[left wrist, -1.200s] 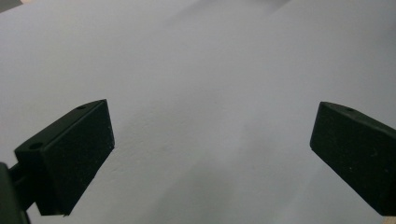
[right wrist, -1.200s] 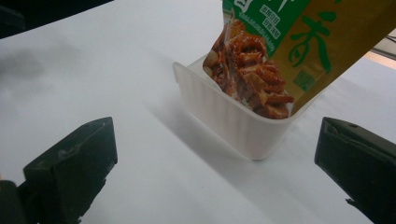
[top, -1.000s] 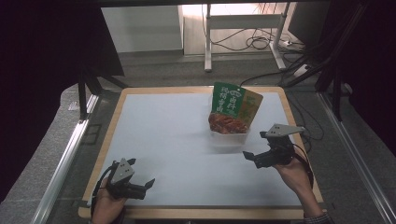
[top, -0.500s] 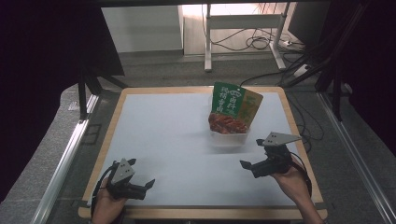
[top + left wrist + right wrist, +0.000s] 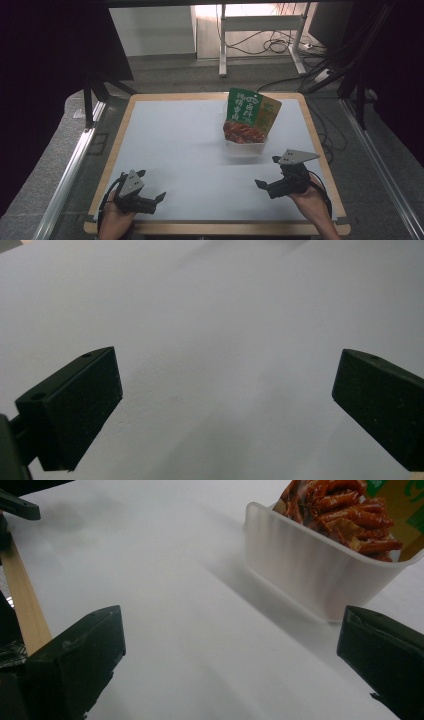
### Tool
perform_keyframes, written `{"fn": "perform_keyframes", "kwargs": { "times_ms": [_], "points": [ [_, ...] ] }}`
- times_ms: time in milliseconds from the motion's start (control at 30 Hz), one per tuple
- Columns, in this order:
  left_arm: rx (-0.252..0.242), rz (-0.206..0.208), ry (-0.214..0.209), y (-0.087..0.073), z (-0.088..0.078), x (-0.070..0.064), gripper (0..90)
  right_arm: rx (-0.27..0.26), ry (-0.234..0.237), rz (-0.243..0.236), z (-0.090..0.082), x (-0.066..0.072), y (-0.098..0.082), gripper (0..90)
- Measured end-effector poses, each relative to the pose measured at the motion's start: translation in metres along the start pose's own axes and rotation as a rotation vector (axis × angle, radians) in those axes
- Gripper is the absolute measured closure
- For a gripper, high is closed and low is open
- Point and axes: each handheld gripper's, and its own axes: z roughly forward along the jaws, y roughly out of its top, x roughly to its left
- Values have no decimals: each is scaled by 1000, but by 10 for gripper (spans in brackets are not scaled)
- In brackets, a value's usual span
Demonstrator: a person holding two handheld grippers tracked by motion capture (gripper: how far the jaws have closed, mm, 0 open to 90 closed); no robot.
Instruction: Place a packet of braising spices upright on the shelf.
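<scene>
- A white surface [image 5: 190, 145] with a pale wooden rim spreads across the high view, carrying everything in the scene.
- A green and yellow snack bag [image 5: 251, 114], printed with red food, stands upright toward the far right of the surface, its lower end sitting in a clear plastic tub [image 5: 245, 148].
- In the right gripper view the tub [image 5: 320, 575] appears frosted and lies ahead and to the right of the jaws, with the bag's red print [image 5: 345, 515] rising out of it.
- The right hand-held gripper [image 5: 270, 173] hovers at the near right of the surface, released, its jaws spread wide and holding nothing; the tub and bag lie near it, just beyond and slightly to its left, not touching.
- The left hand-held gripper [image 5: 151, 187] sits at the near left corner, well apart from the tub and bag, also released with jaws wide; the left gripper view shows bare white surface [image 5: 225, 340] between them.
- A hand [image 5: 312, 205] grips each tool from the near edge.
</scene>
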Motion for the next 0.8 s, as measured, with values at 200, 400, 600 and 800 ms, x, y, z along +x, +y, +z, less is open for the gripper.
{"fn": "perform_keyframes", "kwargs": {
  "times_ms": [200, 400, 600, 800],
  "points": [
    [-1, 0, 1, 0, 0, 0, 0, 8, 4, -2, 4, 4, -6, 0],
    [0, 3, 1, 0, 0, 0, 0, 17, 13, -10, 10, 9, -11, 0],
    [2, 3, 0, 0, 0, 0, 0, 26, 24, -13, 16, 12, -15, 0],
    [4, 4, 0, 0, 0, -1, 0, 38, 36, -16, 22, 15, -20, 0]
  ]
}}
